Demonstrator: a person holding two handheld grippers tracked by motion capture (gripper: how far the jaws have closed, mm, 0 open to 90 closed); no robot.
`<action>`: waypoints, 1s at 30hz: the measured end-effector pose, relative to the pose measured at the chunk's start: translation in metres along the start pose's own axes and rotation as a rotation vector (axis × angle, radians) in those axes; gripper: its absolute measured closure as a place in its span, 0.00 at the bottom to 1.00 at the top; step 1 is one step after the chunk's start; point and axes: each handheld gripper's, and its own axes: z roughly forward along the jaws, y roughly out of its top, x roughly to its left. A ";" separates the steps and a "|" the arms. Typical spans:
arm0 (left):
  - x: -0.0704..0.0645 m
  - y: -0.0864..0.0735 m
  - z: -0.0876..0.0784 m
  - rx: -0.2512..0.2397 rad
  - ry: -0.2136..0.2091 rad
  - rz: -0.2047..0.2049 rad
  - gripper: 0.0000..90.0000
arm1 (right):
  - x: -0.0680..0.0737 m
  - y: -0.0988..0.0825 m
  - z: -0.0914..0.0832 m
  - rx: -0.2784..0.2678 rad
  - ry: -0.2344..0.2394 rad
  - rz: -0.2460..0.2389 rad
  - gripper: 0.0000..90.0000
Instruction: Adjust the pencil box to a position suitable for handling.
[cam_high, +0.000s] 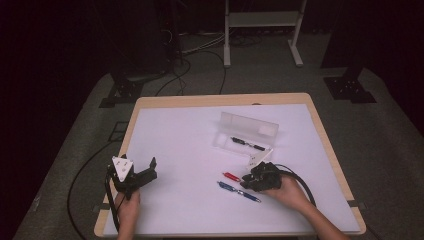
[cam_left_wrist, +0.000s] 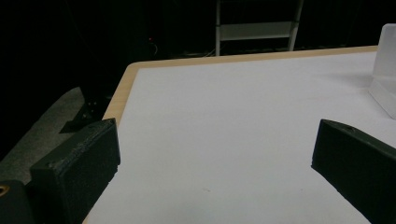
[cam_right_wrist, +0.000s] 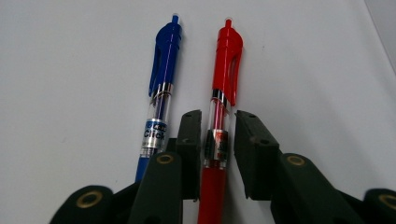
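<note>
Two pens lie side by side on the white table (cam_high: 175, 150): the red pen (cam_right_wrist: 222, 116) sits between the right gripper (cam_right_wrist: 218, 128) jaws, which stand narrowly apart and do not visibly press it, the blue pen (cam_right_wrist: 161, 93) just beside. Left gripper (cam_left_wrist: 215, 154) is spread wide over bare table

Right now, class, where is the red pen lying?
In the right gripper view the red pen lies on the white table between the right gripper's jaws, with the blue pen beside it on its left.
</note>
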 end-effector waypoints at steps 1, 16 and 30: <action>0.000 0.000 0.000 0.000 0.000 0.001 0.00 | 0.000 0.000 0.000 -0.001 -0.006 -0.006 0.82; 0.000 0.000 0.000 -0.001 0.000 0.000 0.00 | 0.001 0.000 -0.002 -0.013 0.000 -0.002 0.87; 0.000 0.000 0.000 -0.003 0.000 0.003 0.00 | -0.009 0.007 -0.025 -0.075 -0.028 0.021 0.87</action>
